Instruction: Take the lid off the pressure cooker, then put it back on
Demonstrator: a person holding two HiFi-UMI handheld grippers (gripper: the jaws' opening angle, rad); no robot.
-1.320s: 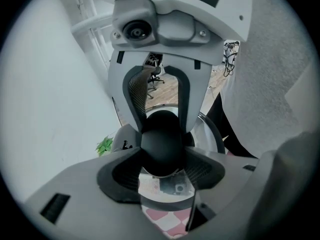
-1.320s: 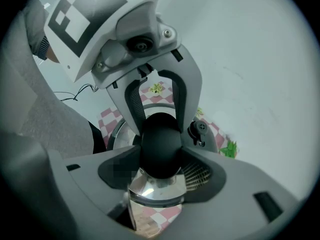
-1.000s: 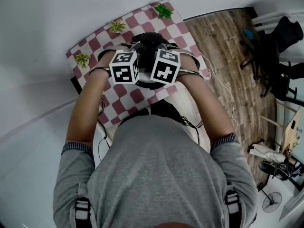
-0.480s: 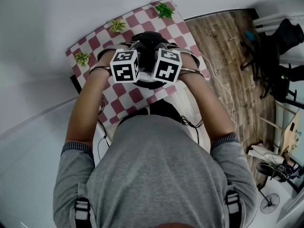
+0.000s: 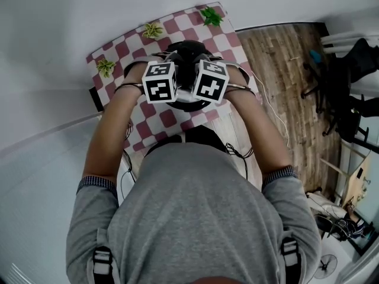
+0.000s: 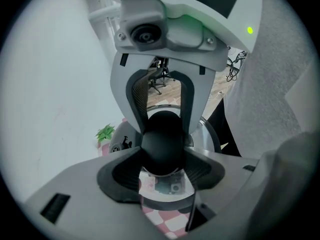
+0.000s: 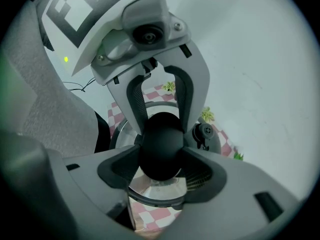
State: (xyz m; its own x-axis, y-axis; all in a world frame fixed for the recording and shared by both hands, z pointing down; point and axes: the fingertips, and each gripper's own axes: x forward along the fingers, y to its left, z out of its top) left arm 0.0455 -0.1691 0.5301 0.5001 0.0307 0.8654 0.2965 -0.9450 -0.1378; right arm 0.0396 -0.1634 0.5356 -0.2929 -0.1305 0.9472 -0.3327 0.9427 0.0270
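The pressure cooker (image 5: 188,103) stands on the red-and-white checkered table (image 5: 121,52), mostly hidden under my two marker cubes. Its steel lid (image 6: 212,134) (image 7: 121,130) carries a round black knob (image 6: 162,139) (image 7: 161,144). My left gripper (image 5: 161,83) (image 6: 162,156) and my right gripper (image 5: 210,81) (image 7: 160,159) both point steeply down and face each other. Each is shut on the knob from an opposite side. A small black valve (image 7: 202,133) sits on the lid beside the knob. Whether the lid rests on the pot or hangs above it I cannot tell.
Three small green plant sprigs (image 5: 153,29) (image 5: 211,15) (image 5: 106,67) lie along the table's far edge by the white wall. Wooden floor (image 5: 278,58) and a black office chair (image 5: 349,70) lie to the right. Cables (image 5: 269,99) run along the table's right side.
Both grippers have rolled slightly together round the knob, still closed on it. The head view has shifted a little, so the table sits slightly further right in the picture.
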